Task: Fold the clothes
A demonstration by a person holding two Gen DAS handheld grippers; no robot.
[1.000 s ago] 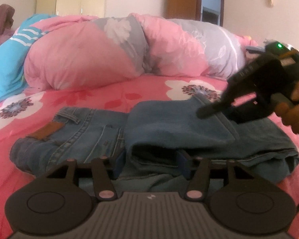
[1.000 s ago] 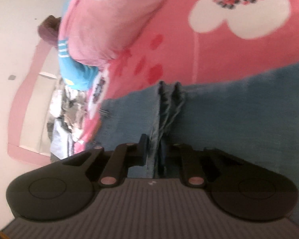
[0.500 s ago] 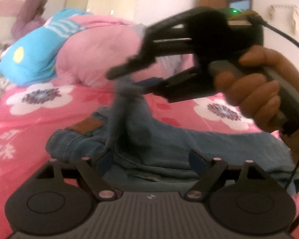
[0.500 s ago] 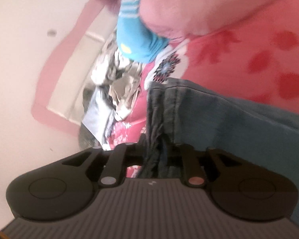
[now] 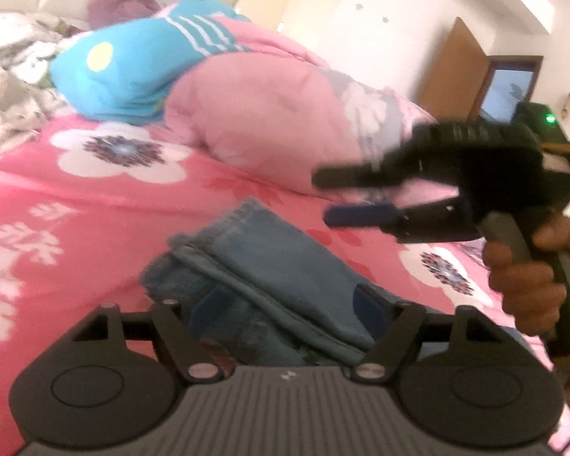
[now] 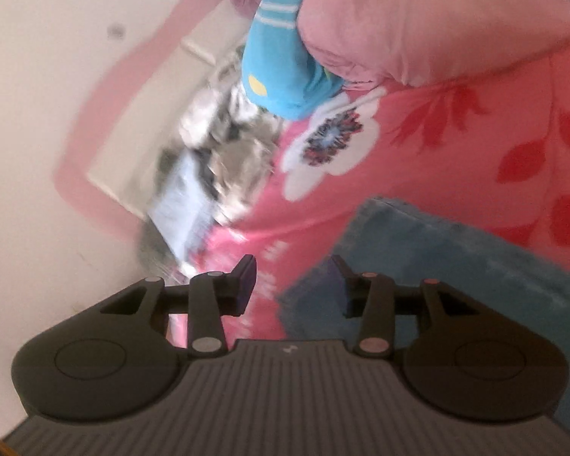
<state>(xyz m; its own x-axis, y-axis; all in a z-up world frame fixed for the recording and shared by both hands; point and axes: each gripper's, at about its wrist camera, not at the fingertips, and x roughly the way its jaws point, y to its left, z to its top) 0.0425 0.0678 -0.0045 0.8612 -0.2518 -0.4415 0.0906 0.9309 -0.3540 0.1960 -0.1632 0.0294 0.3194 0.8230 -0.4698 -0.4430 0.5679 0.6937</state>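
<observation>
Two hand-held grippers are working over one pair of folded jeans point(image 5: 269, 266) lying on the bed point(image 5: 95, 205). Nearest me, the left hand-held gripper point(image 5: 281, 311) is sitting with its jaws well apart and closing, the denim fold lying between them but not pinched as far as I am seeing. The right hand-held gripper point(image 5: 342, 197), gripped by one hand point(image 5: 528, 277), is hovering clear above the jeans, jaws parted and opening, nothing between them. I am judging that the loose top layer could slide or spring open, since neither is clamping it. Farther back, one pink quilt point(image 5: 269, 114) and one blue pillow point(image 5: 133, 72) are lying.
</observation>
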